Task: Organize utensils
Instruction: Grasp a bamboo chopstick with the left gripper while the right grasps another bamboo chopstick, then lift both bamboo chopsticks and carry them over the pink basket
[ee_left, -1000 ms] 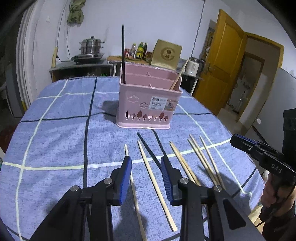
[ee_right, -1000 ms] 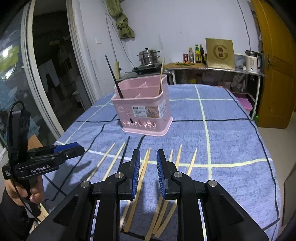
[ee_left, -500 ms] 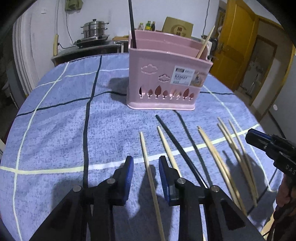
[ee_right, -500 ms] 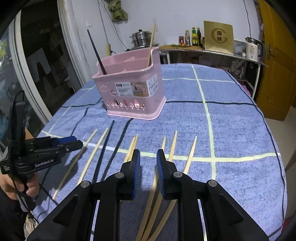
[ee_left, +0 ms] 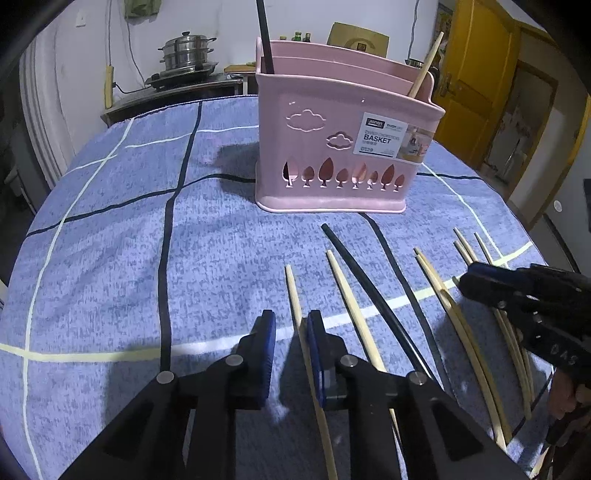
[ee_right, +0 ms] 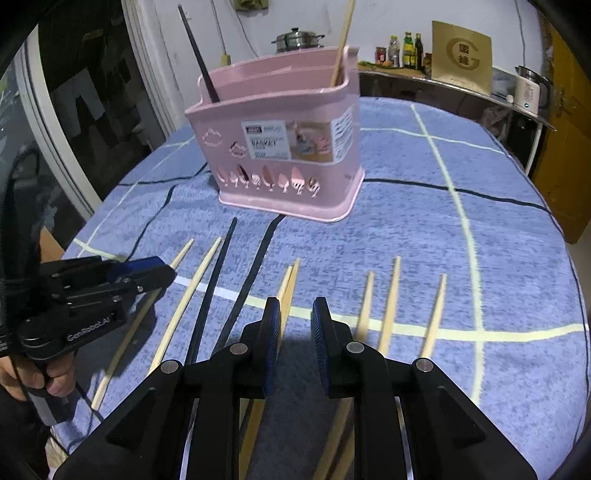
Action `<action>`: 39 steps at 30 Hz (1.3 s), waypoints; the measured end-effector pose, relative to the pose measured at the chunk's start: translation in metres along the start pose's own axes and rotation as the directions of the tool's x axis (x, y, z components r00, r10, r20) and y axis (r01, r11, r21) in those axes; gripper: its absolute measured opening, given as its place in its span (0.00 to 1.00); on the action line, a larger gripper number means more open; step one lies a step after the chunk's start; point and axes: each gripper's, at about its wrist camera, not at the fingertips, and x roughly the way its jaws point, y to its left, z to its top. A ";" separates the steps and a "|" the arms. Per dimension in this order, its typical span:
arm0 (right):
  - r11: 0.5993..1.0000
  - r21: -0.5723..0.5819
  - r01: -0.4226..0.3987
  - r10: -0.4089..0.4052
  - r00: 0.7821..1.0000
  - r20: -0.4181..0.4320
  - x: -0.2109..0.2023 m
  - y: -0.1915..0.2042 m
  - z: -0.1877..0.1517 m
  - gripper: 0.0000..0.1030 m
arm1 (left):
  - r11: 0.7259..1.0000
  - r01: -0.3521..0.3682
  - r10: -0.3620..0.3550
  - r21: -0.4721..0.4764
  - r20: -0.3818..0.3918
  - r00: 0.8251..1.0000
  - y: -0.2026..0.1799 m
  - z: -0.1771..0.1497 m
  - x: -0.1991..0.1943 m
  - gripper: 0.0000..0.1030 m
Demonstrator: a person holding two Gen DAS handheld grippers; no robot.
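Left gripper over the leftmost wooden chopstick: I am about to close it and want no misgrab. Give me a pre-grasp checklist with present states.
1. Left gripper open: ok.
2. Leftmost wooden chopstick runs between its fingers: ok.
3. No second stick in the gap; the neighbouring wooden chopstick lies outside: ok.
4. Fingers low enough to pinch: cannot tell.
5. Right gripper open, holding nothing: ok.
6. Pink basket upright, top open, with a black chopstick at one end: ok.

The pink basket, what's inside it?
Two chopsticks poke out of the pink basket: a black chopstick at one end and a wooden chopstick at the other. Its walls hide their lower ends and whatever else lies at the bottom.
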 end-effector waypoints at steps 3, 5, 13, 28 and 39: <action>1.000 -0.009 0.010 -0.010 1.000 -0.029 0.009 0.001 -0.001 0.19 | 1.000 0.004 -0.004 -0.002 0.003 1.000 0.000 0.002 0.002 0.17; 1.000 -0.018 0.017 -0.017 1.000 -0.026 0.008 0.001 -0.002 0.19 | 1.000 0.007 -0.007 -0.002 0.005 1.000 0.001 0.001 0.002 0.17; 0.992 -0.099 0.078 -0.082 0.996 -0.040 0.005 0.015 -0.010 0.19 | 1.000 -0.011 0.011 0.010 0.007 1.000 -0.003 -0.001 0.001 0.17; 0.996 -0.074 0.056 -0.061 0.996 -0.067 0.025 0.011 0.018 0.04 | 0.999 -0.018 0.020 0.038 -0.040 0.999 -0.009 0.023 0.016 0.06; 0.999 -0.043 0.031 -0.029 0.999 0.035 -0.013 0.010 0.032 0.04 | 0.999 0.043 -0.044 0.026 0.030 0.999 -0.013 0.037 -0.022 0.04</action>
